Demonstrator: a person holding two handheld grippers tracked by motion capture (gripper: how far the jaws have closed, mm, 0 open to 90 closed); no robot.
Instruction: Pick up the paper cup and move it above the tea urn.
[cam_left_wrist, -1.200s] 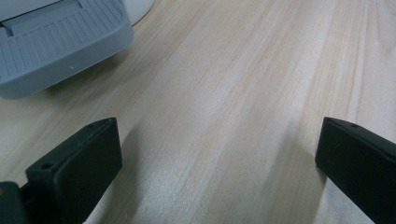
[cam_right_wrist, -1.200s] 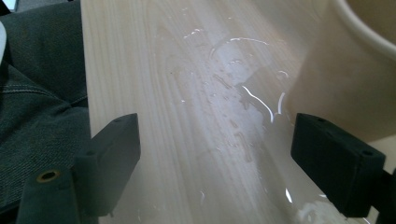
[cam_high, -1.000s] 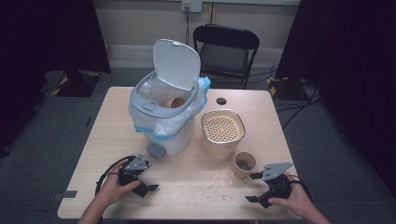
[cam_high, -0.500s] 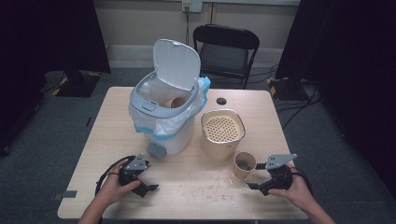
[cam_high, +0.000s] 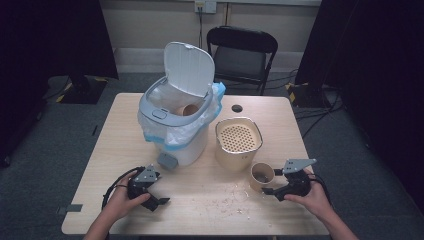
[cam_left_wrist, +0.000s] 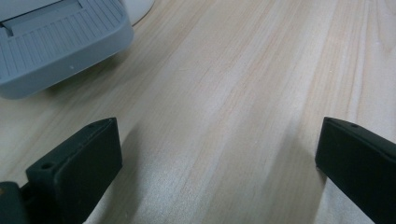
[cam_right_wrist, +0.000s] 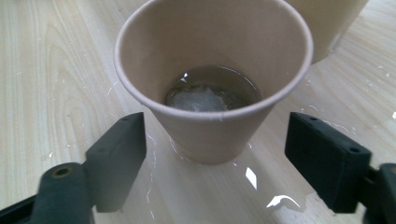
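The right gripper (cam_right_wrist: 215, 154), jaws apart and just closing, straddles the paper cup (cam_right_wrist: 212, 79) near the desk's (cam_high: 200, 200) front edge without pressing it. The left gripper (cam_left_wrist: 219, 163) rests wide apart near the front-left corner, holding nothing.

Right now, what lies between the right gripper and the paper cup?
Nothing solid: in the right gripper view, only wet tabletop separates the right gripper from the paper cup.

Even overhead light brightens the table (cam_high: 125, 125) against dark surroundings; close-up jaws are softly blurred, with wet glare.

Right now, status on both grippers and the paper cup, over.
Right gripper open, jaws just been closing, fingers flanking paper cup, not touching. Cup upright, liquid inside. Left gripper open over bare table. Nothing blocking.
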